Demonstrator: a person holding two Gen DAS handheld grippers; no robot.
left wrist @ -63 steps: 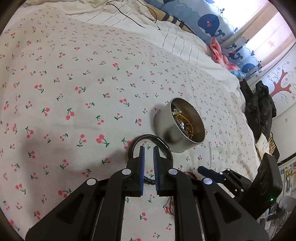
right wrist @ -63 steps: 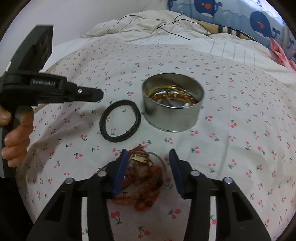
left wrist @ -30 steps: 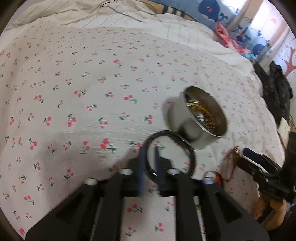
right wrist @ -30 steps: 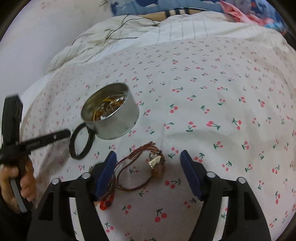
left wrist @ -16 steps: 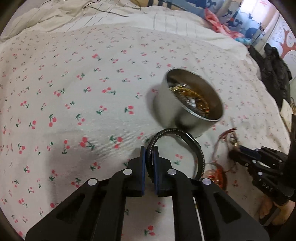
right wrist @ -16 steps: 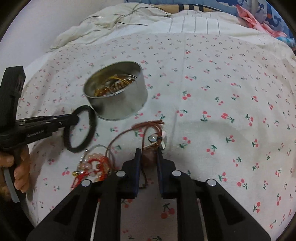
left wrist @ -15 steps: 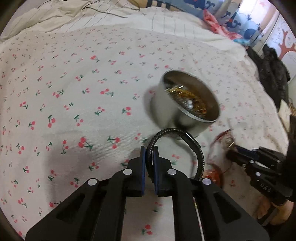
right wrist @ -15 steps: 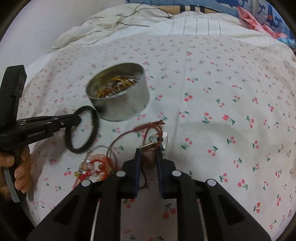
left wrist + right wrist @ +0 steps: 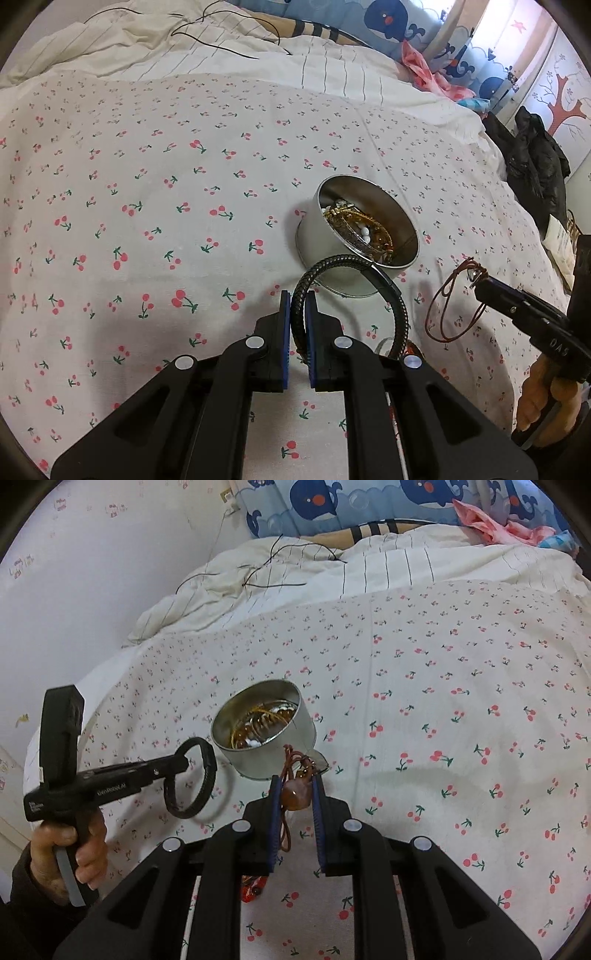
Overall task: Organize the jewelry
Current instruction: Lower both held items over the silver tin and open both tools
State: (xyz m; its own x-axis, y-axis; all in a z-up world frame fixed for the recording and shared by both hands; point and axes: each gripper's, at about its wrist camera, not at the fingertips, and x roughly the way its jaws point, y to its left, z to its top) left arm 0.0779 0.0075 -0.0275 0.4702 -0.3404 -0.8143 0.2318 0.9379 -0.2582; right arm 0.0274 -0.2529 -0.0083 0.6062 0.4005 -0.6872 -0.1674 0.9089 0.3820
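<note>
Pinching a black braided bracelet (image 9: 369,280) low in the frame, the left gripper (image 9: 297,306) hides part of its loop. The right gripper (image 9: 297,794) clamps an amber-stoned cord necklace (image 9: 295,794); its cord trails behind the fingers. Mid-frame sits the jewelry tin (image 9: 269,753), contents tangled, on a cherry-print sheet (image 9: 443,686); whale curtains (image 9: 332,502) cross the top.

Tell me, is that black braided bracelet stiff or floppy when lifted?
Probably fairly stiff: the black braided bracelet, pinched at one spot by the left gripper, keeps its round loop in the air rather than sagging. Likely light too, since that narrow pinch carries it. The braid probably helps against slipping.
</note>
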